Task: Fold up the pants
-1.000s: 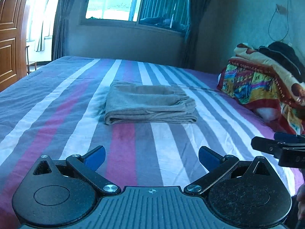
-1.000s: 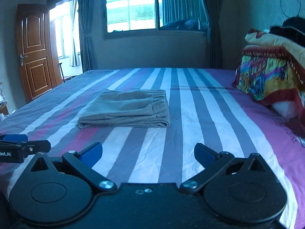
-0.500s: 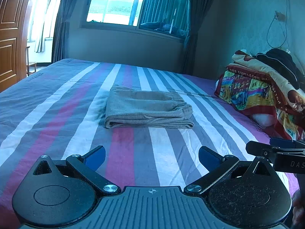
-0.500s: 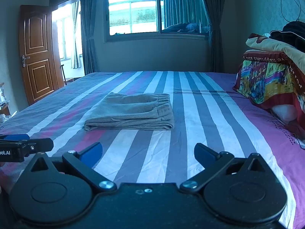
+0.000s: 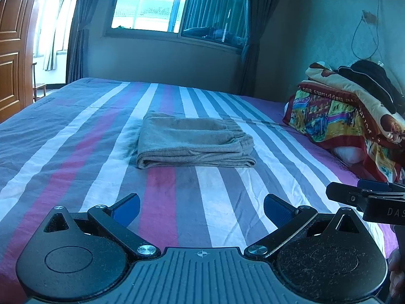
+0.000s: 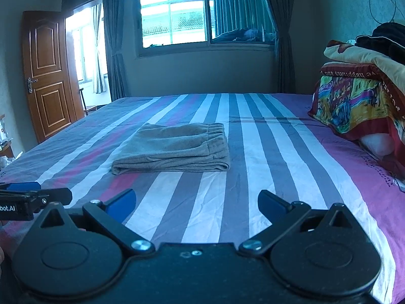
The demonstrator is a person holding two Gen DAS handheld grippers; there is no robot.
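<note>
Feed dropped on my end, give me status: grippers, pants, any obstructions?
Left gripper open, empty. Right gripper open, empty. Pants folded flat on striped bed, untouched. Nothing between grippers and pants.

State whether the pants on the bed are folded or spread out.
Folded: the pants lie as a compact stacked rectangle, layered edges facing the camera.

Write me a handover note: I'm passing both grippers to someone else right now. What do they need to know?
Left gripper: open, empty, above the striped bed.
Right gripper: open, empty, beside it.
Pants: folded into a flat rectangle mid-bed, ahead of both grippers, untouched by either.
Done: the fold looks complete, edges fairly even.
Left: probably nothing; at most square up the layers at the near edge.
</note>
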